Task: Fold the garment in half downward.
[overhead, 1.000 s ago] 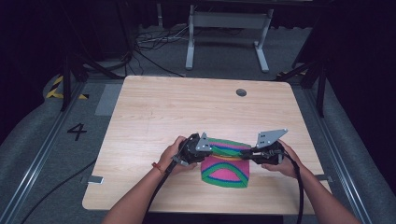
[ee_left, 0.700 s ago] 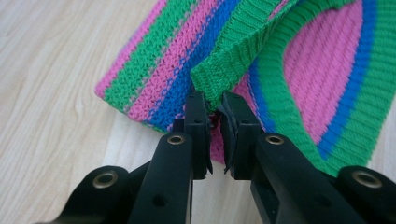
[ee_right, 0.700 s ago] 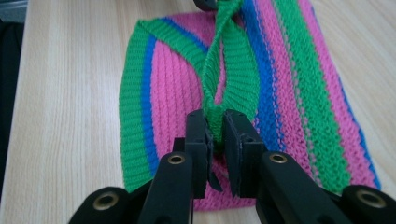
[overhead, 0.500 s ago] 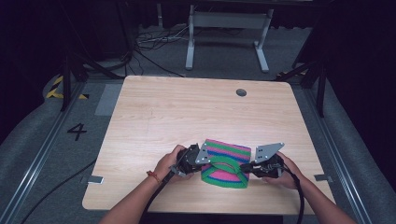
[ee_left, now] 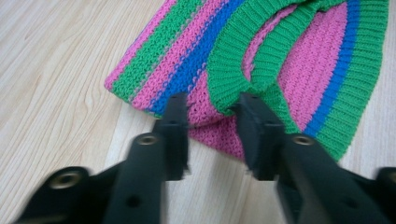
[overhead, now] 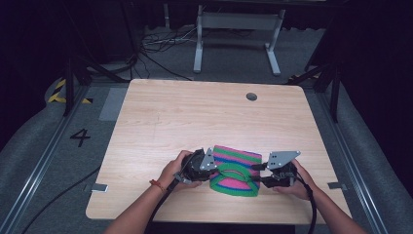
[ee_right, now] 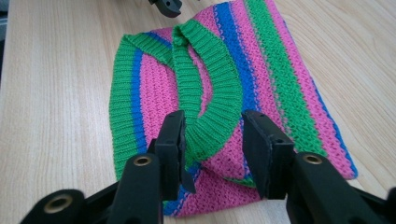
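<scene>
A knitted hat (overhead: 237, 170) in pink, green and blue stripes lies flat near the table's front edge. Its green ribbed cuff (ee_right: 210, 93) is folded over the pink body. My left gripper (overhead: 210, 167) is at the hat's left edge. In the left gripper view the left gripper (ee_left: 212, 105) is open, and its jaws straddle the hat's (ee_left: 299, 70) pink edge and cuff. My right gripper (overhead: 259, 174) is at the hat's right edge. The right gripper (ee_right: 214, 125) is open too, with the cuff lying between its jaws. A black fingertip (ee_right: 168, 5) of the left gripper shows beyond the hat.
The light wooden table (overhead: 195, 117) has a round cable hole (overhead: 251, 96) at its far side. Behind the table, on the grey floor, stand a metal frame (overhead: 234, 29) and loose cables (overhead: 156, 44). A "4" (overhead: 80, 137) is marked on the floor at the left.
Both grippers have come a little nearer the front edge and lower. The hat has gone from a raised dome to lying flatter, with its striped far part showing.
</scene>
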Demonstrator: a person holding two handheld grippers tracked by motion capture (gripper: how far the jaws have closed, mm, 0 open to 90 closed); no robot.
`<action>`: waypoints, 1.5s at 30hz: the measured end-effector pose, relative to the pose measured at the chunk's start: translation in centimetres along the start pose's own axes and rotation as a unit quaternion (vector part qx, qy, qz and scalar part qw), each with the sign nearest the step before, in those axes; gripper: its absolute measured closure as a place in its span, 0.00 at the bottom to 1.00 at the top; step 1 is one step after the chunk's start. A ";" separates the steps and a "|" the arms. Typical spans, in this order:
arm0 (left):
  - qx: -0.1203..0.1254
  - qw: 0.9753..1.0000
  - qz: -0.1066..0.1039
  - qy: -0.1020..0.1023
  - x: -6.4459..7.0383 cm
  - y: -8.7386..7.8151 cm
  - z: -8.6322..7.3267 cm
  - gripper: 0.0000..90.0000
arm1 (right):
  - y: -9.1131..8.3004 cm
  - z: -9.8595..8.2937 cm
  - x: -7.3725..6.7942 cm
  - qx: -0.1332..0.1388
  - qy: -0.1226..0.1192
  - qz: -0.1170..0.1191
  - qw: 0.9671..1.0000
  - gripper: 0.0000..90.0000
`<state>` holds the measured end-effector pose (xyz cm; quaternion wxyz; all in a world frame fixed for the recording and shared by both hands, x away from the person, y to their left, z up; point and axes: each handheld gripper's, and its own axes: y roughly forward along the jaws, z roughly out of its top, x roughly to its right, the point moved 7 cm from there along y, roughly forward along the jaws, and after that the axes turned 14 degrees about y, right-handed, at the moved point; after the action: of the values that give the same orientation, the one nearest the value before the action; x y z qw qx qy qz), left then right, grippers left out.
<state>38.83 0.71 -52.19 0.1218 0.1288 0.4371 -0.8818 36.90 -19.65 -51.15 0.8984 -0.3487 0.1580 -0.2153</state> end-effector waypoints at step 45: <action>-0.024 0.994 -0.072 0.078 4.9 -0.1 0.7 0.92 | 0.2 -2.8 -3.1 -0.064 -0.048 0.044 0.996 0.98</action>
<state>34.09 -0.35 -53.35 0.0268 0.1626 0.4744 -0.8647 33.09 -19.51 -52.82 0.8895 -0.4078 0.1434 -0.1484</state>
